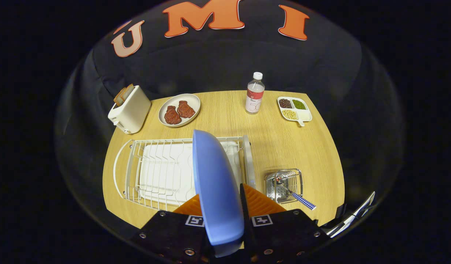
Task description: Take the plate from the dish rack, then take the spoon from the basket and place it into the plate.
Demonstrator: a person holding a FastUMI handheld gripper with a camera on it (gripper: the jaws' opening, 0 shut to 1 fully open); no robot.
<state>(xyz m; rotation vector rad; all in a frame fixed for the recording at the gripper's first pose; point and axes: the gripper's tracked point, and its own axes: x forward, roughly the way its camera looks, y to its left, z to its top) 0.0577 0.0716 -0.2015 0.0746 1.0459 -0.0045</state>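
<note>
Plate (216,183) on edge, clamped in tongs (225,205), above rack (163,172)

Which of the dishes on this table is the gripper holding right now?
The blue plate, held on edge between the gripper fingers above the dish rack. The steak plate and divided bean dish lie flat on the table beyond.

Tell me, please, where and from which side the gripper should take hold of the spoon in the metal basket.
While the gripper is shut on the blue plate, the spoon leans with its bowl in the basket. Grip the checked handle that sticks out over the rim, probably coming from above on that open side.
</note>
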